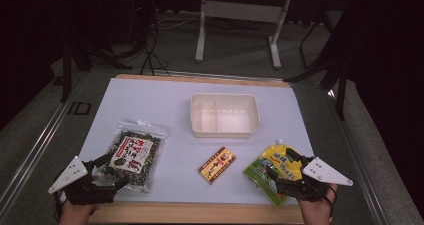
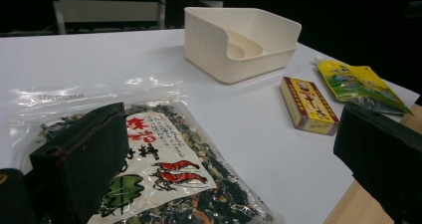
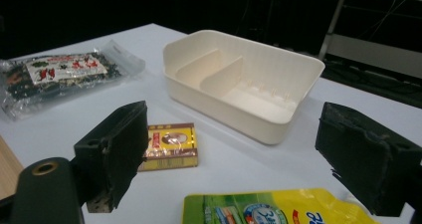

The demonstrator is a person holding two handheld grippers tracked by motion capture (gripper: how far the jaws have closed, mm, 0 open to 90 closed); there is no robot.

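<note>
Clear plastic, dark flakes inside: snack bag [image 1: 134, 155] flat at table's near left, long axis running away, directly under left gripper [image 1: 111, 174], jaws spread. Yellow pouch [image 1: 272, 169] under right gripper [image 1: 284, 171], likewise spread.

Cream tray [image 1: 225, 130], yellow-red box [image 1: 217, 165], yellow-green pouch [image 1: 272, 166], white table [image 1: 150, 100].

In the left gripper view, the left tongs [image 2: 234, 164] cover the near left corner of the seaweed bag [image 2: 164, 174], whose lower end the bottom edge cuts off. In the right gripper view, the yellow pouch [image 3: 278, 209] between the right tongs [image 3: 249, 159] is cut off below, and one jaw hides the small box's [image 3: 171, 147] left end. Print on all three is too small to read.
</note>
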